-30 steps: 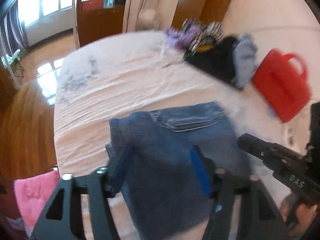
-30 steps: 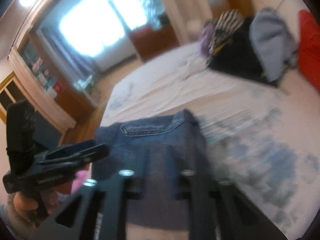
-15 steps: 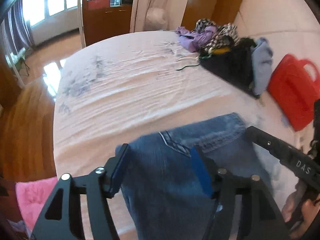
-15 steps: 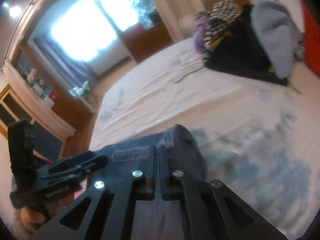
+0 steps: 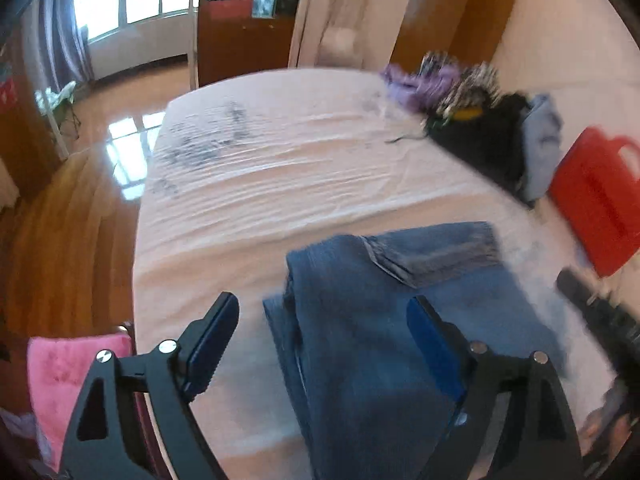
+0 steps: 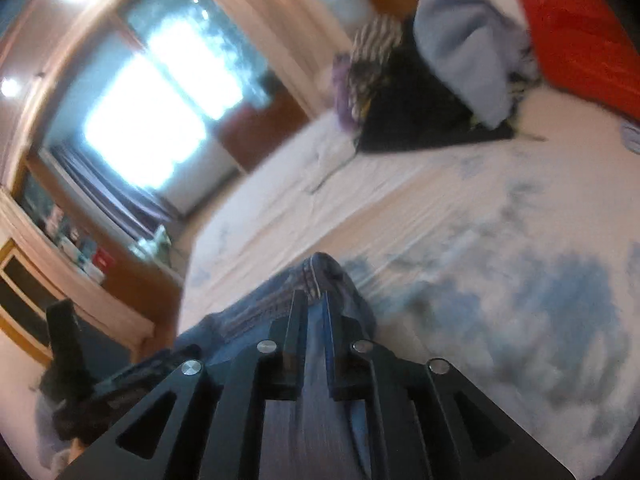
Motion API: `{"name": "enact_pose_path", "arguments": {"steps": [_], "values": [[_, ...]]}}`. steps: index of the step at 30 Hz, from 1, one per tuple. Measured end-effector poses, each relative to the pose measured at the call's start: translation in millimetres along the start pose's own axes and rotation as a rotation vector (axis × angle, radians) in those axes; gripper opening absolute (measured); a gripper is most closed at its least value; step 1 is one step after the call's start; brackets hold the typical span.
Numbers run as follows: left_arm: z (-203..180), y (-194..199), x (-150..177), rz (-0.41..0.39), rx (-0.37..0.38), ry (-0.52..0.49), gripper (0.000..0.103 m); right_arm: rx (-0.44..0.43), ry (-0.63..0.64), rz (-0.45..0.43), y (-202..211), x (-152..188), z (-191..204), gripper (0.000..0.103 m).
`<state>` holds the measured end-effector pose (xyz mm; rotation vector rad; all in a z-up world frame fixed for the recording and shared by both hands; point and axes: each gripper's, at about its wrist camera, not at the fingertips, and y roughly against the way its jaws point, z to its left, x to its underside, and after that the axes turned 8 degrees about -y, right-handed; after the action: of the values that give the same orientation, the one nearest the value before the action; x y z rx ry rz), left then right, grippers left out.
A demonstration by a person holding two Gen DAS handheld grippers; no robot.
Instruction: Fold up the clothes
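Observation:
Folded blue jeans (image 5: 372,304) lie on the pale bed sheet (image 5: 260,184) near its front edge, waistband turned toward the far side. My left gripper (image 5: 322,320) hovers just above them, open; its left finger is over bare sheet and its right finger over the denim. In the right wrist view my right gripper (image 6: 314,304) is shut on the jeans (image 6: 256,316), with a thin fold of denim between the pads. The right gripper (image 5: 592,312) also shows at the jeans' right side. The left gripper's body (image 6: 64,344) is at the far left, held by a hand.
A heap of unfolded clothes (image 5: 480,128), black, grey, purple and striped, lies at the bed's far right. A red bag (image 5: 596,204) sits beside it. A pink cloth (image 5: 60,376) lies off the bed's left edge, above the wooden floor (image 5: 68,216).
My right gripper went from open to shut on the jeans' edge. The left gripper stayed open and shifted slightly left, and the jeans now sit further right in its view.

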<state>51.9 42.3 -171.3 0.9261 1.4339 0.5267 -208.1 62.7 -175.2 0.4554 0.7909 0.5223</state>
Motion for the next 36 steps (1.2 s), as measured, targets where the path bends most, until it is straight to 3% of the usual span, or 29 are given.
{"name": "enact_pose_path", "arguments": {"steps": [4,6,7,10,14,17,22,24,31,36], "values": [[-16,3,26,0.016,0.023,-0.022,0.061,-0.027,0.043,0.063,6,32,2,0.008],[-20,5,37,0.019,0.032,-0.026,0.061,0.030,0.047,0.087,7,47,-6,0.006],[-18,6,39,0.012,0.034,-0.019,0.064,0.042,0.015,0.090,8,51,-17,0.000],[-11,6,42,0.011,0.025,-0.016,0.078,0.109,-0.087,0.091,7,55,-51,0.000],[2,21,45,-0.038,-0.023,-0.012,0.098,0.037,-0.109,0.036,26,54,-59,0.003],[6,31,44,-0.074,-0.020,-0.001,0.102,0.014,-0.087,-0.009,35,46,-52,0.022],[-2,20,45,-0.043,0.013,0.003,0.103,-0.012,-0.058,0.013,24,36,-38,0.064],[-3,13,46,-0.033,0.013,0.016,0.103,-0.014,-0.040,0.038,17,36,-32,0.072],[0,-10,42,0.004,0.048,0.078,0.103,0.011,-0.058,0.145,-12,39,-39,0.077],[8,6,40,-0.011,0.097,0.108,0.103,-0.004,-0.076,0.141,-10,40,-39,0.078]]}}
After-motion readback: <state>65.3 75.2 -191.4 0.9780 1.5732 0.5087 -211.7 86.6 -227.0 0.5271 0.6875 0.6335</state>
